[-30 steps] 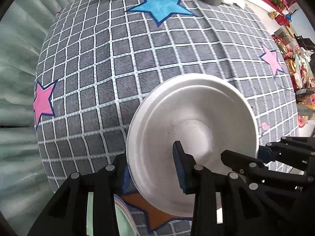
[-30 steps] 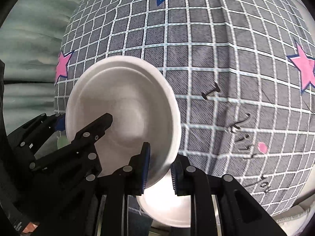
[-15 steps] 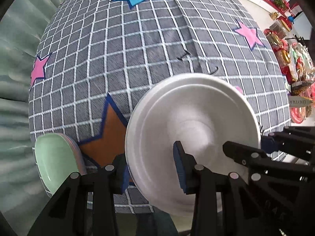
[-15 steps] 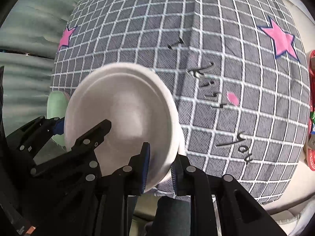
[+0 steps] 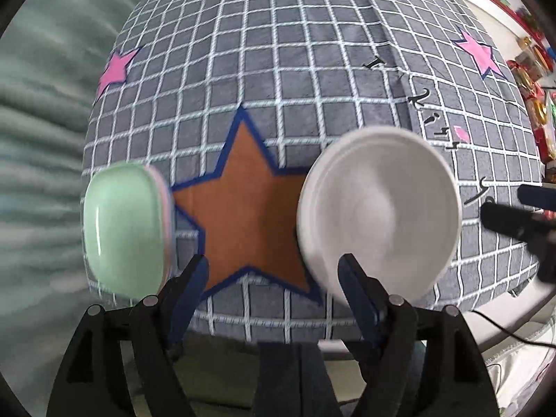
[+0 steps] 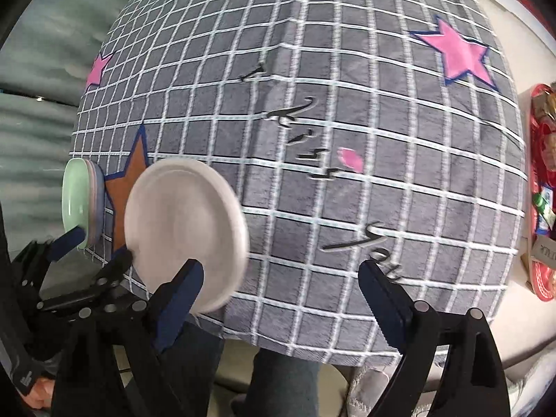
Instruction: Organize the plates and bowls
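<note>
Both pairs of jaws are found spread wide, with nothing held: the left gripper [image 5: 272, 281] and the right gripper [image 6: 279, 286] are empty. A white plate [image 5: 378, 208] is noted at the near edge of the checked tablecloth [image 5: 278, 80], just right of the left gripper's line and left of the right gripper's. A green plate stack [image 5: 121, 229] is seen well left, across an orange star [image 5: 243, 208]. Being round, the white plate offers no long axis; the left gripper is judged nearer to the stack.

Bare orange star [image 5: 250, 208] between green plate stack [image 5: 125, 229] and white plate [image 5: 378, 219], gridded cloth [image 6: 399, 180] beyond open.
</note>
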Motion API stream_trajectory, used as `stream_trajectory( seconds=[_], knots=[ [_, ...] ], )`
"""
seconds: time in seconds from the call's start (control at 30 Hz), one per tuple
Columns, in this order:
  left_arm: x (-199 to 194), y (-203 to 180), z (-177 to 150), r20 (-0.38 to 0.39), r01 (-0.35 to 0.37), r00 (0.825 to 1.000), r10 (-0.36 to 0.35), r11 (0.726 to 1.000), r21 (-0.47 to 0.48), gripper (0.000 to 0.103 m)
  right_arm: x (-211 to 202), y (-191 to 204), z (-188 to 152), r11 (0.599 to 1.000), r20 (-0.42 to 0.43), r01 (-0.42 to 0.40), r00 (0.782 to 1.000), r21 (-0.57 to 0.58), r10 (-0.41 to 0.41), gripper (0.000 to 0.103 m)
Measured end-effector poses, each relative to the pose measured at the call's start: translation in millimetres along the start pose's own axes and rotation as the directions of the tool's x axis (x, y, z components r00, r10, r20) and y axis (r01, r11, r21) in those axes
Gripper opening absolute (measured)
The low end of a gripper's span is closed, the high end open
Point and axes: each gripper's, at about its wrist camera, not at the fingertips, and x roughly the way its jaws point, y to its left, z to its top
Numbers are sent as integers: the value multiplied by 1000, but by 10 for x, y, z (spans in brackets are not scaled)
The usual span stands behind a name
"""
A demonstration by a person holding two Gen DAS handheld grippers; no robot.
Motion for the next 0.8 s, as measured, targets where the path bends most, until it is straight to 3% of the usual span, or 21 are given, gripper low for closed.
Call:
stream_trajectory(
  seconds=[0.17, 0.27, 0.53, 0.8],
  knots=[
    [-33, 50, -103, -34, 12, 999, -12, 1000, -3, 80, -117, -200, -173, 999, -29, -5, 1000, 42, 6, 92],
    [5, 28, -77, -22, 15, 1000, -15, 1000, 23, 80, -97, -249, -236, 998, -38, -24, 999, 57, 26, 102],
    [-114, -58, -161, -33, 33, 999, -31, 997, 76, 80, -130, -286, -356, 994, -50, -4, 999, 107, 9, 102],
    [-52, 73, 19, -25, 81, 997, -79, 992, 99, 80, -127, -152, -275, 991, -9, 19, 1000, 129, -18, 102]
  ],
)
